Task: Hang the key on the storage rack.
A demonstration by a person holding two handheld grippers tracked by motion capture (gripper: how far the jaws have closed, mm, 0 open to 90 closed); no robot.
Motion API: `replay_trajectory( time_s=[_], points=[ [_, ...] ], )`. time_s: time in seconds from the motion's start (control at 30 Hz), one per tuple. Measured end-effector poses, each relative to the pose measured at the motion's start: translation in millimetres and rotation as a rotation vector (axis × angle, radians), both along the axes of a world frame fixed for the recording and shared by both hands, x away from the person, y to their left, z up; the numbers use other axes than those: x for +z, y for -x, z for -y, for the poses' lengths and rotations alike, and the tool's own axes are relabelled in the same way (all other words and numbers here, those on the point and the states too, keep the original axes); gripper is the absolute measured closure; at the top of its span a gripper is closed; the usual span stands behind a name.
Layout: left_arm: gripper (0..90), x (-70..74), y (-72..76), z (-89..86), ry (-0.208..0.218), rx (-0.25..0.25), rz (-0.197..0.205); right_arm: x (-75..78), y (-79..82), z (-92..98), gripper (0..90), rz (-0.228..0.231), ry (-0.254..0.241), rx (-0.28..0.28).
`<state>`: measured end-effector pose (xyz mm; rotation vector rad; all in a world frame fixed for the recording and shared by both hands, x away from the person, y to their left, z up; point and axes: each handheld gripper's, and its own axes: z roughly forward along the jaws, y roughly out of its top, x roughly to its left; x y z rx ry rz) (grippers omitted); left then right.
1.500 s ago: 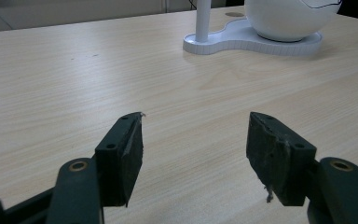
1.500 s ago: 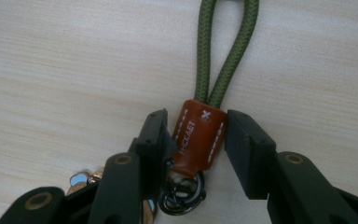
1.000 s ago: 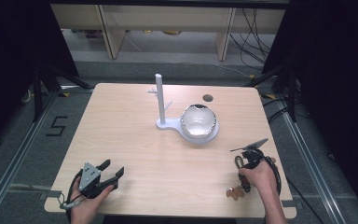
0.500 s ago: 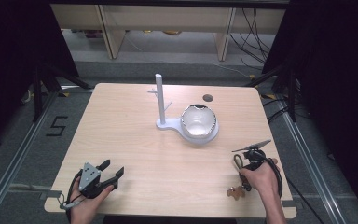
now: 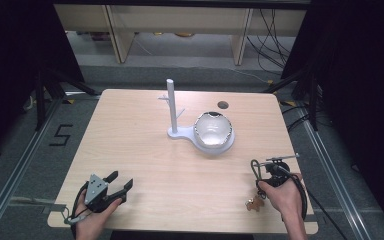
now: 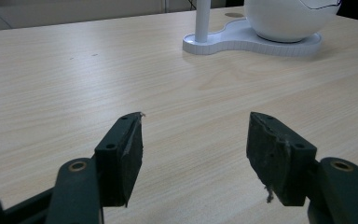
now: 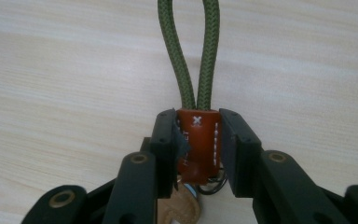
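Near the front right corner of the tabletop (image 5: 145,130), the right gripper (image 7: 198,135) has its fingers (image 7: 165,140) clenched on a brown leather tab (image 7: 200,140) with white stitching and a small white cross mark at its top. Some pale lettering runs down the tab's side, but it is too hidden to read. An olive green cord loop (image 7: 191,51) rises out of the tab and lies flat along the wood. A tan leather piece (image 7: 179,210) and a bit of dark wire ring hang below the tab. From above, the right hand (image 5: 282,195) holds that gripper, and the keychain's tan piece (image 5: 254,202) rests just beside it.

Across the front, the left gripper (image 5: 115,187) sits in the left hand (image 5: 92,217) with its fingers (image 6: 126,154) released, spread wide over bare wood.

Farther back, toward the middle, a white stand (image 5: 172,107) with a post and short pegs shares its base with a white bowl (image 5: 212,129). A small dark hole (image 5: 223,105) marks the tabletop behind it. On the floor to the left, black tape forms a "5" (image 5: 61,135).
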<state>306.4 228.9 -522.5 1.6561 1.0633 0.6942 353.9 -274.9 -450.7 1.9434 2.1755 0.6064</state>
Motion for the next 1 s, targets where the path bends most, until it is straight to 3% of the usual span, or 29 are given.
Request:
replay_trajectory(
  time_s=[0.07, 0.1, 0.13, 0.17, 0.2, 0.23, 0.33, 0.37, 0.47, 0.5, 0.53, 0.6, 0.67, 0.77, 0.87, 0.9, 0.93, 0.97, 1.0],
  points=[
    [35.6, 0.0, 0.0, 0.1, 0.001, 0.000, 0.000, 0.6, 2.7, 0.3, 69.4, 0.036, -0.014, -0.002],
    [35.6, -0.1, 0.1, 0.2, 0.001, 0.000, 0.001, -2.8, 2.4, 3.5, 69.4, 0.085, 0.006, 0.032],
    [35.6, -0.1, 0.2, 0.2, 0.000, 0.001, 0.001, -2.3, 3.8, 3.9, 69.4, 0.098, 0.003, 0.035],
    [35.6, 0.0, 0.2, 0.2, -0.001, -0.001, 0.003, -1.6, 7.8, 0.7, 69.4, 0.118, -0.030, -0.005],
    [35.6, 0.0, 0.2, 0.2, -0.001, -0.001, 0.003, -1.2, 7.9, 4.2, 69.4, 0.137, -0.003, 0.034],
    [35.6, -0.1, 0.2, 0.1, -0.001, -0.001, 0.003, -1.2, 7.9, 4.2, 69.4, 0.137, -0.003, 0.034],
    [35.6, -0.1, 0.3, 0.2, 0.000, 0.001, 0.002, -0.8, 11.4, 3.5, 69.4, 0.183, -0.042, 0.043],
    [35.6, -0.1, 0.2, 0.2, 0.000, 0.001, 0.002, -2.4, 11.5, 4.0, 69.4, 0.216, -0.026, 0.051],
    [35.6, -0.1, 0.2, 0.1, -0.002, 0.000, 0.003, -1.8, 13.8, 1.7, 69.4, 0.257, -0.056, 0.037],
    [35.6, -0.1, 0.3, 0.1, 0.000, 0.000, 0.004, -2.8, 14.1, 3.3, 69.5, 0.283, -0.043, 0.055],
    [35.6, -0.1, 0.3, 0.1, 0.001, 0.001, 0.004, -1.6, 14.7, 0.5, 69.5, 0.284, -0.070, 0.027],
    [35.6, -0.1, 0.3, 0.1, 0.001, 0.001, 0.004, -0.8, 15.8, -0.9, 69.5, 0.287, -0.075, 0.019],
    [35.6, -0.1, 0.3, 0.0, 0.001, 0.000, 0.004, -4.1, 15.6, 1.5, 69.5, 0.347, -0.075, 0.067],
    [35.6, -0.6, -0.3, 0.0, 0.006, -0.005, 0.011, -2.2, 18.8, -0.9, 69.4, 0.359, -0.088, 0.061],
    [35.6, -0.7, -0.3, 0.1, 0.008, -0.004, 0.011, -3.1, 20.7, -3.0, 69.4, 0.404, -0.102, 0.065],
    [35.5, -0.5, -0.1, 0.1, 0.006, -0.002, 0.009, -4.8, 21.8, -4.5, 69.4, 0.444, -0.121, 0.075],
    [35.5, -0.7, -0.4, -0.1, 0.009, -0.004, 0.011, -4.8, 21.8, -4.5, 69.4, 0.444, -0.121, 0.075],
    [35.3, -0.7, -0.4, -0.3, 0.012, -0.004, 0.011, -6.2, 23.0, -6.6, 69.4, 0.487, -0.122, 0.079],
    [35.3, -0.5, -0.3, -0.8, 0.011, -0.001, 0.009, -6.2, 23.0, -6.6, 69.4, 0.487, -0.122, 0.079]
  ],
)
